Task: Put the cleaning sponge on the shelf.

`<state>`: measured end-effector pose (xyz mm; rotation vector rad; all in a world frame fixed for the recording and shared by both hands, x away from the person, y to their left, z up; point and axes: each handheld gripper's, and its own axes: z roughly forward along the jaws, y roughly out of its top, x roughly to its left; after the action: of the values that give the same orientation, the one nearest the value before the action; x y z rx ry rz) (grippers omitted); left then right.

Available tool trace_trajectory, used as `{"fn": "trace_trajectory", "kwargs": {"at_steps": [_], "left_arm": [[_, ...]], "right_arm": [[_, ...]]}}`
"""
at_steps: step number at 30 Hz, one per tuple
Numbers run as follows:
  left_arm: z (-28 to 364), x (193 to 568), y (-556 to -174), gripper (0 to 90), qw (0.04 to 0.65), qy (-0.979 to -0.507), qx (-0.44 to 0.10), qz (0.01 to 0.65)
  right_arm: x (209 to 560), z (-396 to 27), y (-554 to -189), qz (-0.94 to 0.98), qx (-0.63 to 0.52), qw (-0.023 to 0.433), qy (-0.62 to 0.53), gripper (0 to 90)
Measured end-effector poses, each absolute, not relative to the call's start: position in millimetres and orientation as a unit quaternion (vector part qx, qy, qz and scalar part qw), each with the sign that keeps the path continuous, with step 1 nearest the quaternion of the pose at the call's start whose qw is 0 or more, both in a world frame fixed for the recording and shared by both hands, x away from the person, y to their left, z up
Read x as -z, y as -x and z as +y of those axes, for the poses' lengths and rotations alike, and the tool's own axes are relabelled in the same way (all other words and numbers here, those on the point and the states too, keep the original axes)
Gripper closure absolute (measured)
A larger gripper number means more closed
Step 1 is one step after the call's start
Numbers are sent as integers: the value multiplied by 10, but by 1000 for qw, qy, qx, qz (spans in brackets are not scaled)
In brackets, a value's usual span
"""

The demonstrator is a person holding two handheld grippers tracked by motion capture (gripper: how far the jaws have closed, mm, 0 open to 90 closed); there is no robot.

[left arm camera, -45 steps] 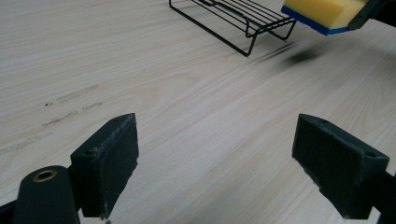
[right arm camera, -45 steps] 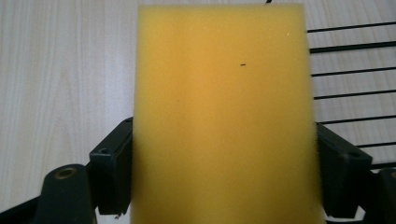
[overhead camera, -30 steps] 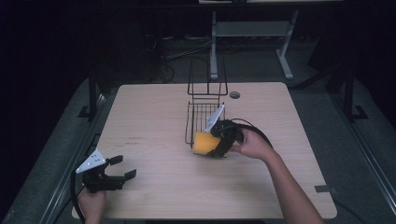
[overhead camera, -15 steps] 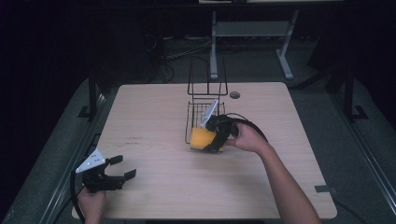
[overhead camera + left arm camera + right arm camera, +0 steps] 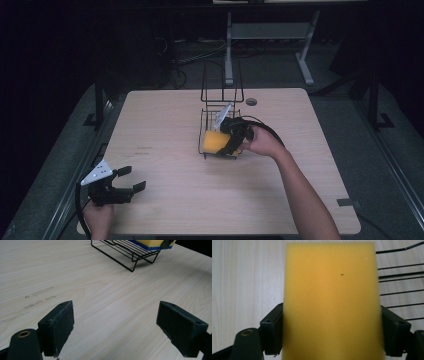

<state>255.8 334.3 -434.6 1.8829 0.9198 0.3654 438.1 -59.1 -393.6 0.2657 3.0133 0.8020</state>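
- A black wire rack (image 5: 220, 131) is seen in the high view standing on the pale wooden table (image 5: 165, 125), toward its far middle; this rack is taken as the landmark.
- The right gripper (image 5: 231, 145) is seen at the rack's near right side, clenched on a yellow sponge (image 5: 215, 142), which is held over the rack's low front section.
- In the right gripper view, the sponge (image 5: 332, 302) is seen pressed between both black jaws, with rack wires (image 5: 399, 277) behind its right edge and bare table (image 5: 247, 277) behind its left edge.
- A blue underside layer of the sponge (image 5: 152, 243) is recorded in the left gripper view; it is not visible in the right gripper view.
- The left gripper (image 5: 131, 180) is seen well apart from the rack, toward the near left corner of the table, held in a hand (image 5: 97, 217).
- In the left gripper view its jaws are seen spread wide with nothing between them, above bare table (image 5: 107, 290), with the rack (image 5: 127, 253) beyond them.
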Motion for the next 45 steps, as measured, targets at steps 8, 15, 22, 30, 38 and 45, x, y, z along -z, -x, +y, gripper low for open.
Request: {"fn": "trace_trajectory", "kwargs": {"at_steps": [8,15,22,30,38,45], "left_arm": [[3335,4347,-2557,141,487,-773,-150,378],[3340,4344,-2556,141,487,-774,-149,377],[3327,4347,-2562,141,485,-775,-149,376],[3331,4348,-2558,141,488,-773,-149,378],[3324,4358,-2571,141,485,-776,-145,376],[3333,4357,-2565,141,487,-774,-147,377]], "right_arm": [[3952,-574,-4451,966,-244,4,-90,213],[4000,-505,-4512,968,-235,-1,-89,213],[4055,-556,-4611,967,-238,-7,-95,213],[4025,-479,-4675,970,-229,-3,-87,213],[4057,-466,-4813,967,-232,-6,-103,212],[4120,-419,-4822,967,-232,-2,-101,211]]}}
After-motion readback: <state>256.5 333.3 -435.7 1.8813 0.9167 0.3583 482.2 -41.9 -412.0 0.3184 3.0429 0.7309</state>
